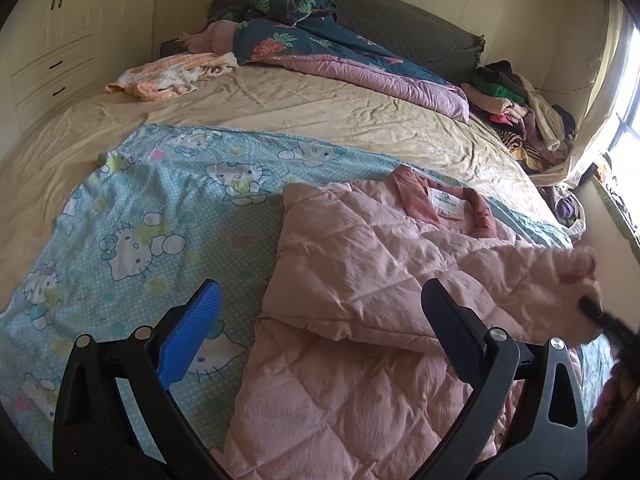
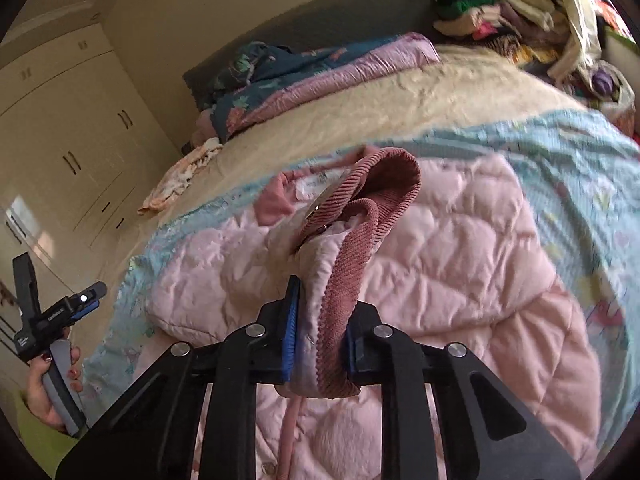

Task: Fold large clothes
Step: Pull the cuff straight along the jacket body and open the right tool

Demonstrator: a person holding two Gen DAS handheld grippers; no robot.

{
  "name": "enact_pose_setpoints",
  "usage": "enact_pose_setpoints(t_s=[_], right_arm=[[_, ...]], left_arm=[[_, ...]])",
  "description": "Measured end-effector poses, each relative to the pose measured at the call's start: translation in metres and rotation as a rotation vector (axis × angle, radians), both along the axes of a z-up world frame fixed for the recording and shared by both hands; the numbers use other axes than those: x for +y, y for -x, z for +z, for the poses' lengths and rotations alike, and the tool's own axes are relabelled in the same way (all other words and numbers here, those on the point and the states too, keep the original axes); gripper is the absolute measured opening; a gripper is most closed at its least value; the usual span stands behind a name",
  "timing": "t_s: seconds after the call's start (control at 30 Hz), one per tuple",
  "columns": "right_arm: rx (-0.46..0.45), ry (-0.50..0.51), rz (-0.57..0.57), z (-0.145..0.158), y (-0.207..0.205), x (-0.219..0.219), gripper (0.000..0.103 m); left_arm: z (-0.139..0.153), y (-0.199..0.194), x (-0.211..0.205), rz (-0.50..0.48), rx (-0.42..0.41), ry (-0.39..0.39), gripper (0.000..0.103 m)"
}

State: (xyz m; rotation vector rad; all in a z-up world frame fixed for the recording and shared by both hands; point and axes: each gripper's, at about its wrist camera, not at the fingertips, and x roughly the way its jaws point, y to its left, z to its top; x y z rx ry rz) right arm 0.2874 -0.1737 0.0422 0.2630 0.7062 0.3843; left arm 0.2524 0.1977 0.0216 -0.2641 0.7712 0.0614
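Pink quilted jacket point(image 1: 360, 280) spread on a light-blue cartoon-print sheet point(image 1: 140, 220), toward the near right part of the bed point(image 1: 280, 108), collar point(image 1: 420, 204) pointing to the headboard point(image 1: 400, 12) end. White label visible inside the collar. One sleeve point(image 1: 520, 280) lifted off the body of the jacket and drawn across it – far end blurred at the right edge of the left wrist view.

Right gripper point(image 2: 320, 332): fingers together, clamped on the sleeve's ribbed dark-pink cuff point(image 2: 360, 240) with a fold of quilted fabric between the blue pads point(image 2: 291, 336). Cuff standing up and curling over above the pads, raised clear of the jacket below.

Left gripper point(image 1: 324, 328): fingers wide apart, nothing between them, hanging above the jacket's near left edge where it meets the sheet. Seen also in the right wrist view at the far left, held in a hand point(image 2: 48, 392) off the side of the bed.

Elsewhere on the bed – a rumpled dark floral quilt point(image 1: 320, 40) with a pink underside along the headboard, a peach and white garment point(image 1: 168, 76) near the far left corner, a heap of mixed clothes point(image 1: 520, 112) at the far right corner by the window point(image 1: 628, 120). Cream wardrobe point(image 1: 60, 40) with dark handles beyond the left edge.
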Motion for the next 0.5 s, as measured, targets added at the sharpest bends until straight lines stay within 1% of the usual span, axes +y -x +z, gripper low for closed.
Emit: enact_pose_setpoints(t_s=[0.03, 0.1, 0.23, 0.37, 0.5], right_arm=[[-0.034, 0.013, 0.017, 0.015, -0.002, 0.001, 0.016], [-0.078, 0.036, 0.034, 0.036, -0.007, -0.001, 0.015], [-0.124, 0.096, 0.037, 0.059, -0.021, -0.010, 0.014], [-0.115, 0.144, 0.004, 0.055, -0.034, -0.019, 0.013], [-0.053, 0.156, -0.029, 0.032, -0.047, -0.030, 0.012]], left_arm=[[0.002, -0.002, 0.000, -0.001, -0.003, 0.003, 0.094], [0.004, -0.006, -0.001, -0.007, -0.007, 0.010, 0.094], [0.008, -0.016, -0.007, -0.029, -0.017, 0.014, 0.094], [0.006, -0.031, -0.020, -0.054, -0.009, 0.009, 0.094], [-0.001, -0.048, -0.038, -0.092, 0.015, 0.018, 0.093]])
